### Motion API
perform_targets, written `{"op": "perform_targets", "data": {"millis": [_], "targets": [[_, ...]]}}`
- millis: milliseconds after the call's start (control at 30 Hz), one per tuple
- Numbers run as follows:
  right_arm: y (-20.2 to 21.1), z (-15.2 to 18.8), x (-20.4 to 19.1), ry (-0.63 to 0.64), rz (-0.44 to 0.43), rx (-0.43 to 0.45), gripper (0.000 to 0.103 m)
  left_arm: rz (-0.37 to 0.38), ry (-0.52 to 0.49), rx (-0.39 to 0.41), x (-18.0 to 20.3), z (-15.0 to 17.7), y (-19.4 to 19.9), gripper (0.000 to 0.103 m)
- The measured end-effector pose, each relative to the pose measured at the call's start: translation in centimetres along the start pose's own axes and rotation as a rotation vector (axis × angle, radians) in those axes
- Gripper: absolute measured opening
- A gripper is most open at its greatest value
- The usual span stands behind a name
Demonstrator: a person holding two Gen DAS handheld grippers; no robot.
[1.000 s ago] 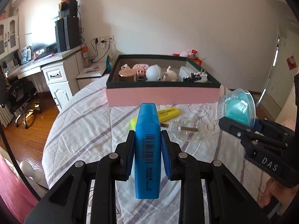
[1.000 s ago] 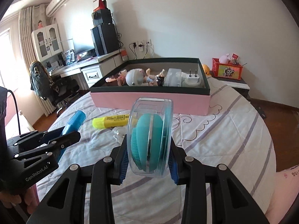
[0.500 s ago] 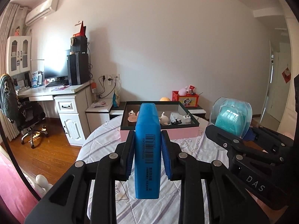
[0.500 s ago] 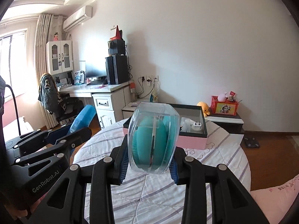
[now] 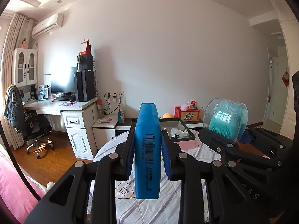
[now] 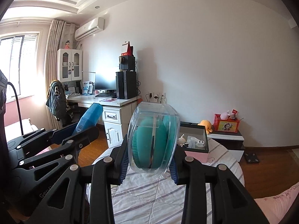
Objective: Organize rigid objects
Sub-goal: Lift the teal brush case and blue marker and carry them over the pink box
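My two wrist cameras look along their fingers from side by side, both catching the box (image 5: 184, 143) (image 6: 196, 154) and desk (image 5: 56, 105) (image 6: 104, 100).

Blue highlighter (image 5: 147, 141), teal brush (image 6: 149, 147), pink box (image 6: 196, 155).

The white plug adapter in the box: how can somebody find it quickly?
Find the pink box with the dark rim on the striped round table. In its near right corner stands the white plug adapter, alone in showing two metal prongs pointing up.
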State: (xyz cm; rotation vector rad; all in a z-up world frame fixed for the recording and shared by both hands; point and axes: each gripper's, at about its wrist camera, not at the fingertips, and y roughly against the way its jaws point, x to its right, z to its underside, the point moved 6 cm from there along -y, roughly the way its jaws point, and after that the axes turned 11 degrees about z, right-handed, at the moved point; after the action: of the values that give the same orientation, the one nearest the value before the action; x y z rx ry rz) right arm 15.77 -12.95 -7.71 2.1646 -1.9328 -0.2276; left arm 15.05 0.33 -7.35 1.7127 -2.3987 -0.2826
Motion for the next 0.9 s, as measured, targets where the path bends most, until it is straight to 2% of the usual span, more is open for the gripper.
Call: {"op": "perform_targets", "data": {"millis": [233,533,733,900], "targets": [[0.5,0.0,-0.4,0.006,-0.015,0.007,0.037,-0.012,-0.005,0.008,0.3,0.2,0.5,0.027],[-1.8,0.3,0.1,-0.005,-0.018,-0.011,0.037,-0.055,-0.003,-0.019,0.0,0.5,-1.7,0.027],[-4.6,0.4,0.3,-0.001,-0.015,-0.04,0.037,-0.049,-0.002,-0.064,0.0,0.6,-5.9,0.027],[-8.4,0.3,1.6,-0.001,0.002,-0.066,0.037,-0.005,0.008,-0.122,-1.0,0.2,-11.7,0.027]]}}
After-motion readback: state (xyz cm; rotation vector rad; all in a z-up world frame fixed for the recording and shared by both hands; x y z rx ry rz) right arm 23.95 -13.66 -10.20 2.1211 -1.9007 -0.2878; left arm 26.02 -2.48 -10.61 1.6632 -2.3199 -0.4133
